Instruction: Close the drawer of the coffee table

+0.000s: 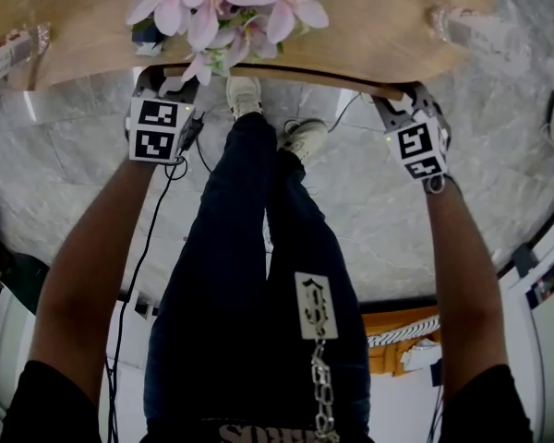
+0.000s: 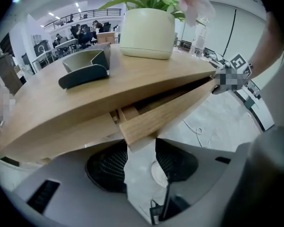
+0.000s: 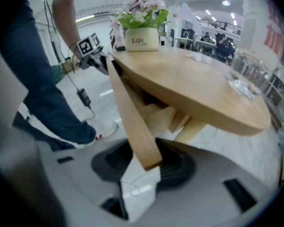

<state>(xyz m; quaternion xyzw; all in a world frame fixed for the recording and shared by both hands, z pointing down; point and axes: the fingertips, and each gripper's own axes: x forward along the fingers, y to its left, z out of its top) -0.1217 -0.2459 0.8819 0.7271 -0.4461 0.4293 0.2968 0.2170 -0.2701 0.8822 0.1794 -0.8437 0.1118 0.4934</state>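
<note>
The light wood coffee table [image 1: 388, 26] has its drawer front [image 1: 332, 78] standing slightly out from under the top, further out at the right end. My left gripper [image 1: 162, 86] is at the drawer front's left end and my right gripper [image 1: 399, 107] at its right end. In the left gripper view the end of the drawer front [image 2: 170, 110] sits between the dark pads [image 2: 109, 167] of that gripper [image 2: 142, 141], touching both. In the right gripper view the other end of the drawer front [image 3: 130, 112] lies between the pads [image 3: 180, 164] of my right gripper [image 3: 144, 167], which close on it.
A white pot of pink flowers [image 2: 146, 32] and a grey holder [image 2: 85, 67] stand on the table, with glassware [image 3: 244, 86] at its far side. The person's legs [image 1: 258, 229] and shoes are between the grippers. A black cable [image 1: 157, 238] runs over the marble floor.
</note>
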